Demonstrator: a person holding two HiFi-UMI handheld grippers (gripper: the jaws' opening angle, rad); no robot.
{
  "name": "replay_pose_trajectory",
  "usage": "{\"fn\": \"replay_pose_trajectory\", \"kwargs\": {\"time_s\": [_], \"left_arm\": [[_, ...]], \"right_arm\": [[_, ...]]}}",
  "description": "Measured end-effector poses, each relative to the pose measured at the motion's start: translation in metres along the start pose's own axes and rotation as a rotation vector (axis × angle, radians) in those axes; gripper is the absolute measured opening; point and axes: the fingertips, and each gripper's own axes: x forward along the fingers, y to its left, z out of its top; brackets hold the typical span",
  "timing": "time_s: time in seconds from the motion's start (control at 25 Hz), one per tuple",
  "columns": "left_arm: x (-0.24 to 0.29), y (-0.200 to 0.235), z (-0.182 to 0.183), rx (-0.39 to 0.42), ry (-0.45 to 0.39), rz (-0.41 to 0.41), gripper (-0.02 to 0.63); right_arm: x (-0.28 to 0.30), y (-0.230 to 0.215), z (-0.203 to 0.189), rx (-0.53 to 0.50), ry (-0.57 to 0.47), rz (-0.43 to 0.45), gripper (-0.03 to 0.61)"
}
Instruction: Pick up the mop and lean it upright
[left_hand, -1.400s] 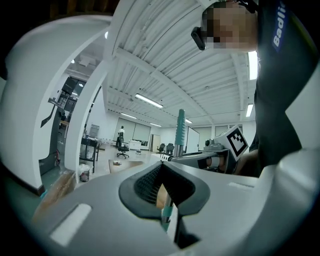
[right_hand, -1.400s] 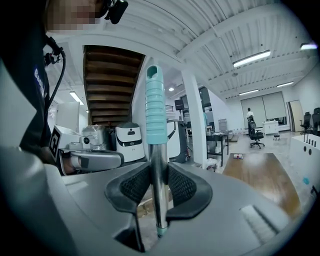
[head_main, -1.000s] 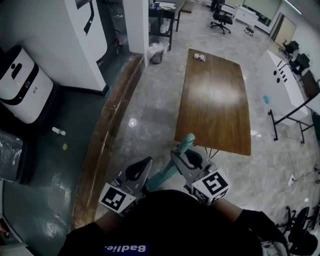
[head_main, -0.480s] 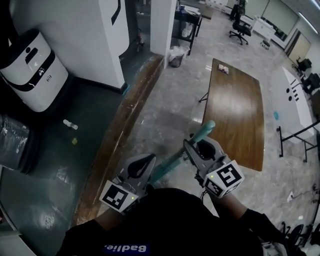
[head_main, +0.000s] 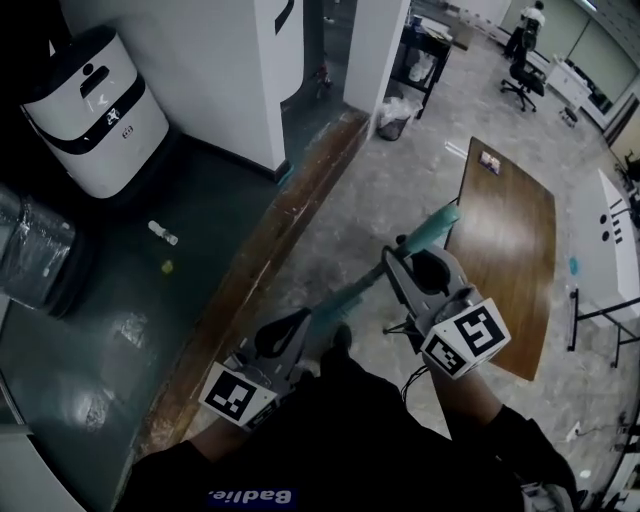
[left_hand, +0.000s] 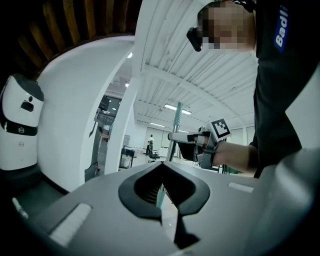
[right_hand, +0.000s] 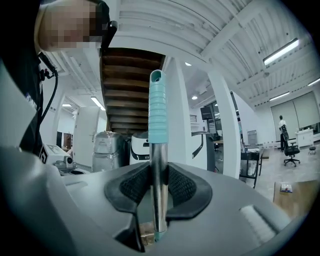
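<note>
Two grips | left tongs (left_hand: 161, 190), right tongs (right_hand: 159, 187) clenched on mop (head_main: 433, 227) | shaft diagonal, teal end toward table (head_main: 510, 250)

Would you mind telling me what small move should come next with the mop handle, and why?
Probably carry the mop handle toward the white wall and tip its top end against it. The left gripper and right gripper are both shut on it, and it stands tilted in the open, leaning on nothing yet.

Qty: 1 mop (head_main: 437, 225), 2 grippers (head_main: 296, 328) (head_main: 398, 268), 1 wood table (head_main: 505, 240).
</note>
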Motion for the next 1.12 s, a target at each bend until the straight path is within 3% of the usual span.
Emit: {"fn": "replay_pose_trajectory", "kwargs": {"time_s": [0.28, 0.64, 1.12], "left_arm": [[0.047, 0.052, 0.007, 0.019, 0.022, 0.108, 0.020], [0.138, 0.099, 0.018, 0.053, 0.054, 0.177, 0.020], [0.194, 0.144, 0.023, 0.053, 0.037, 0.163, 0.020]], "right_arm": [[0.053, -0.037, 0.008, 0.001, -0.024, 0.103, 0.107], [0.113, -0.109, 0.014, 0.013, -0.042, 0.225, 0.107], [0.178, -0.180, 0.026, -0.016, -0.051, 0.233, 0.107]]}}
